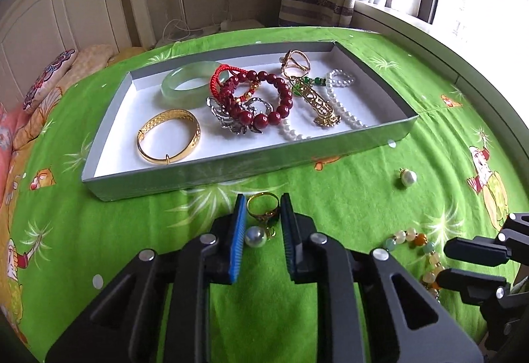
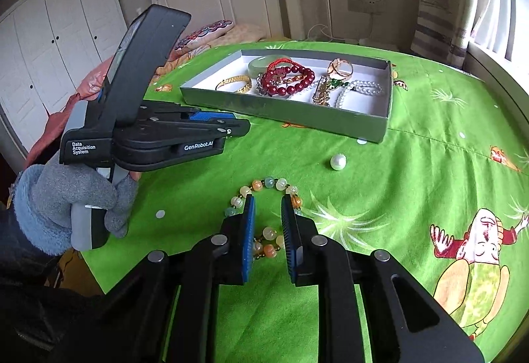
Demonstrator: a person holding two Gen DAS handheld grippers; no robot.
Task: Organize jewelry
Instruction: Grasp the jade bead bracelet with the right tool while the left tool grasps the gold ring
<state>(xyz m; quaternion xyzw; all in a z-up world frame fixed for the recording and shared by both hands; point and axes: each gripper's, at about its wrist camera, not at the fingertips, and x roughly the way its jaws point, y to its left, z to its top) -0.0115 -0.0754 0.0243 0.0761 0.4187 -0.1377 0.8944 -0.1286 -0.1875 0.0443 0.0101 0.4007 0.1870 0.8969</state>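
Observation:
My left gripper (image 1: 263, 199) is down on the green bedspread, shut on a gold ring with a green stone (image 1: 263, 209); both blue pads touch its band. A white pearl (image 1: 255, 236) lies against the left finger. My right gripper (image 2: 267, 201) straddles a bracelet of pale, orange and green beads (image 2: 269, 183). Its near beads sit pinched between the pads, and the far loop curves around the fingertips. A grey box tray (image 1: 231, 167) (image 2: 281, 111) beyond holds a jade bangle (image 1: 185, 83), a gold bangle (image 1: 168, 139), a red bead bracelet (image 1: 264, 105) and a pearl strand (image 1: 344, 105).
A loose pearl (image 1: 408, 177) (image 2: 338, 161) lies on the cloth between the grippers and the tray. A gloved hand (image 2: 82, 197) holds the left gripper (image 2: 246, 128). The right gripper (image 1: 442, 263) shows at the right edge. A headboard, pillows and a window surround the bed.

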